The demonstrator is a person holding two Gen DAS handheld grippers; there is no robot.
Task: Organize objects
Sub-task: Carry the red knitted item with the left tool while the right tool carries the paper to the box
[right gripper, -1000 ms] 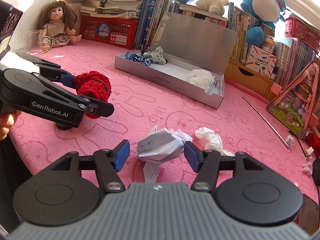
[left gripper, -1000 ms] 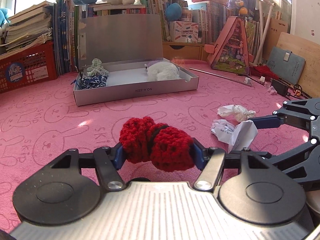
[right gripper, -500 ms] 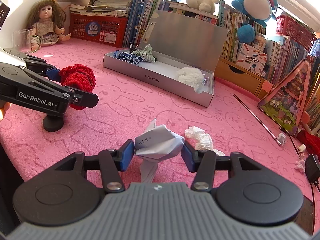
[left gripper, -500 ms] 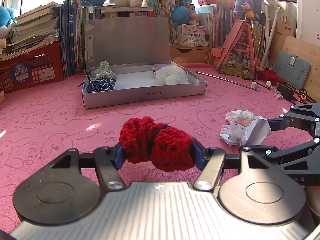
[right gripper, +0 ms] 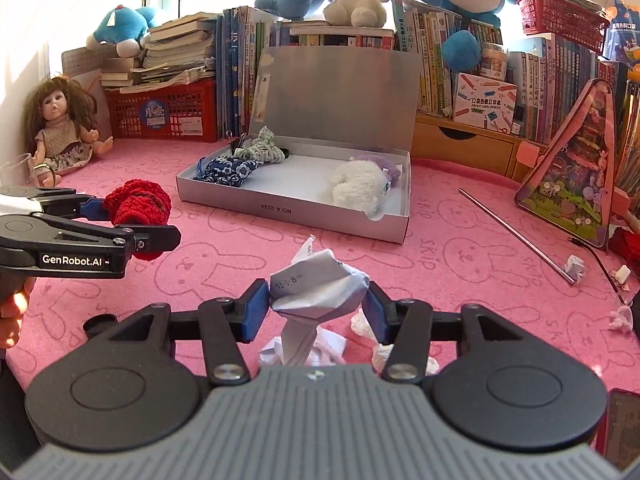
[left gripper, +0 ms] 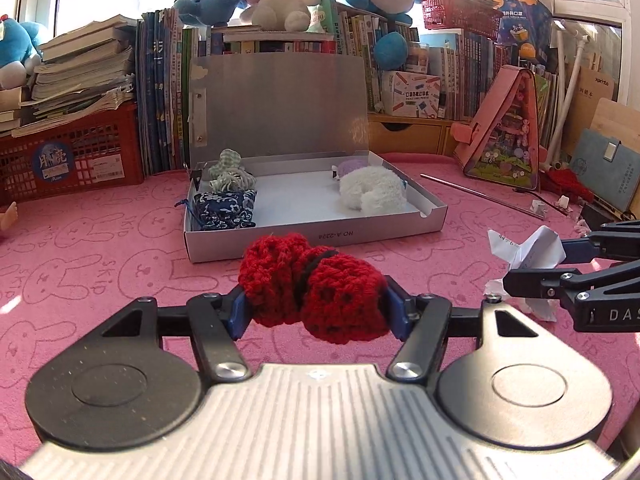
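Left gripper [left gripper: 318, 306] pinches one red crocheted piece [left gripper: 316, 286] between its blue pads, held above the mat. Right gripper [right gripper: 316, 306]: jaws have just been closing, now pressed on one crumpled paper ball [right gripper: 318, 286] with printed sums, lifted off the mat.

Counts:
- One open silver box [left gripper: 312, 236], lid standing upright at the back. Four items inside: blue patterned pouch [left gripper: 226, 208] and green checked cloth bundle [left gripper: 230, 170] at the left end, white fluffy piece [left gripper: 372, 194] with a purple piece [left gripper: 352, 166] just behind it at the right end.
- Roughly three more crumpled paper scraps [right gripper: 320, 350] on the mat under the right gripper; exact count is unclear.
- One thin metal rod [right gripper: 516, 234] lying on the mat right of the box.
- One doll [right gripper: 60, 128] sitting in the far left corner, clear glass [right gripper: 16, 168] beside it.
- Two red crates: one [right gripper: 160, 112] under stacked books, one [right gripper: 560, 12] up on the books at right.
- At least four plush toys on top of the books.

Surface: pink mat [left gripper: 100, 256] with rabbit outlines. Books line the back, windows behind them, strong sunlight.
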